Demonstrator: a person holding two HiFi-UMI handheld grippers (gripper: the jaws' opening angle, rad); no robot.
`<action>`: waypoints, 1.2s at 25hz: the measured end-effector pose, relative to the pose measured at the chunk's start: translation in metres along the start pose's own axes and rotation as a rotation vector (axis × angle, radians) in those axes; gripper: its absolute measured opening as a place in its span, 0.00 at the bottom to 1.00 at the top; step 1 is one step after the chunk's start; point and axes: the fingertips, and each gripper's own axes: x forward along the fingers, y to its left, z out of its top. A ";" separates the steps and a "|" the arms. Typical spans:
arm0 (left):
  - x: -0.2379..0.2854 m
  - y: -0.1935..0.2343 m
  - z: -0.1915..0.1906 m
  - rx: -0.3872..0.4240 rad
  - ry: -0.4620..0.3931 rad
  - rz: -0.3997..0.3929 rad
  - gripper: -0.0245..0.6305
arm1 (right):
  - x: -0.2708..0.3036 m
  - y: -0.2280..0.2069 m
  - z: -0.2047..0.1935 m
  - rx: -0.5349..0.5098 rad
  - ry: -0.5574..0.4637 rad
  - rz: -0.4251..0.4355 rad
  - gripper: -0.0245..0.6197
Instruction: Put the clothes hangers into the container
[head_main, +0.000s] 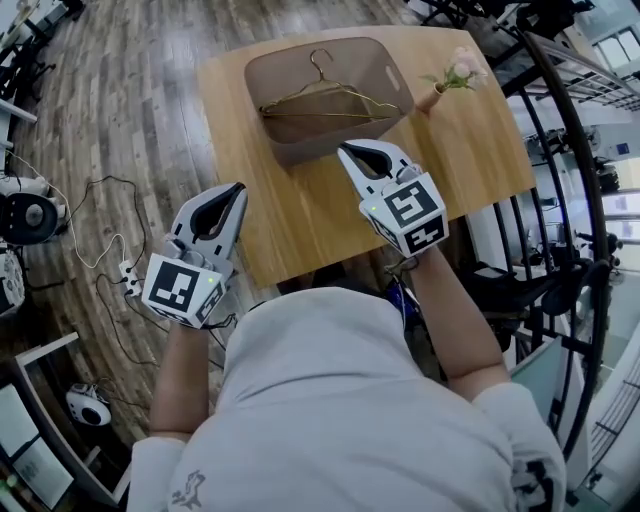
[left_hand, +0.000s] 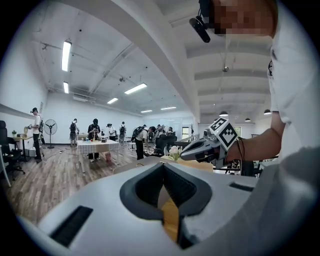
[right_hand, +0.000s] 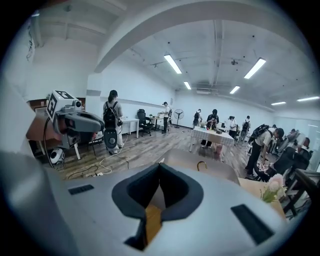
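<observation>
A brown-grey container (head_main: 392, 62) stands at the far side of the wooden table (head_main: 480, 150), and wire clothes hangers (head_main: 326, 98) lie inside it. My right gripper (head_main: 343, 148) hovers just short of the container's near wall, shut with nothing between its jaws. My left gripper (head_main: 238, 187) is held off the table's left edge, over the floor, also shut and empty. In the right gripper view the jaws (right_hand: 160, 164) meet at the tips; beyond them a hanger hook (right_hand: 201, 164) sticks up from the container (right_hand: 220, 172). The left gripper (left_hand: 162, 165) points level across the room.
A small vase of pink flowers (head_main: 455, 72) stands on the table right of the container. Cables and a power strip (head_main: 128, 272) lie on the wood floor at left. A black metal rack (head_main: 570, 150) stands at right. Several people work at tables (right_hand: 212, 134) far off.
</observation>
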 end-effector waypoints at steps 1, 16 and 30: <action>-0.005 -0.002 -0.001 0.000 -0.003 -0.006 0.05 | -0.005 0.007 -0.001 -0.001 -0.005 -0.004 0.05; -0.046 -0.023 -0.002 -0.017 -0.046 -0.049 0.05 | -0.067 0.071 -0.005 0.047 -0.071 0.015 0.05; -0.008 -0.069 0.016 0.010 -0.030 -0.034 0.05 | -0.139 0.041 -0.012 0.027 -0.141 0.053 0.05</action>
